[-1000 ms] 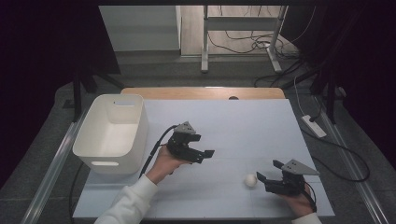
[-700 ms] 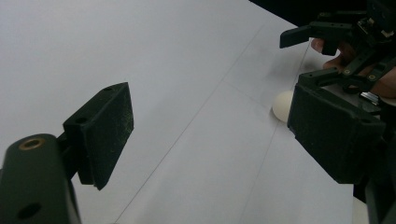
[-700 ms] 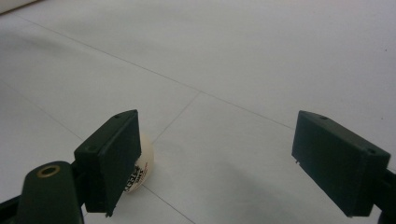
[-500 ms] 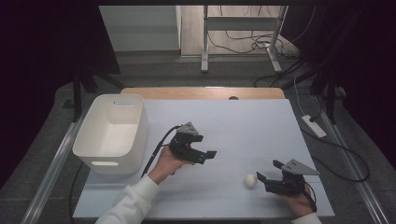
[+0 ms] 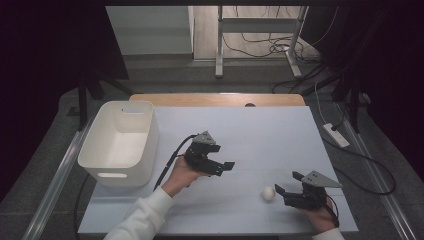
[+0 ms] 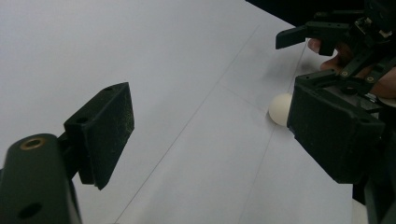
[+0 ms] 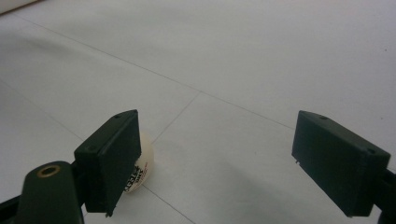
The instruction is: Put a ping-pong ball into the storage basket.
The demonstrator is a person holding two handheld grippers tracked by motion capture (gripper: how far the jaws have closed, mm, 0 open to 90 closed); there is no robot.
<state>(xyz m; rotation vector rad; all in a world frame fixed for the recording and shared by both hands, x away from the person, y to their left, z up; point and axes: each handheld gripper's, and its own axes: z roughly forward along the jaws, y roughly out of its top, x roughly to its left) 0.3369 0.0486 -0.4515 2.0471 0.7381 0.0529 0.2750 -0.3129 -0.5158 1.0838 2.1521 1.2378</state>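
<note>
Ball (image 5: 268, 193) is a small white sphere, so no long axis and no real facing, though the right gripper view shows some dark print on it (image 7: 138, 170), low on the side toward that camera. It sits on the white table (image 5: 260, 135) near the front edge, just off the tip of the right gripper (image 5: 286, 186), touching nothing as far as I can tell. That gripper's jaws are spread wide with nothing between them; in its own view the ball peeks out from behind one pad. A bit farther back, mid-table, the left gripper (image 5: 224, 168) hangs with its jaws also apart and empty, aimed toward the ball (image 6: 280, 109). Farthest off at the left edge stands the white bin (image 5: 107, 162)
</note>
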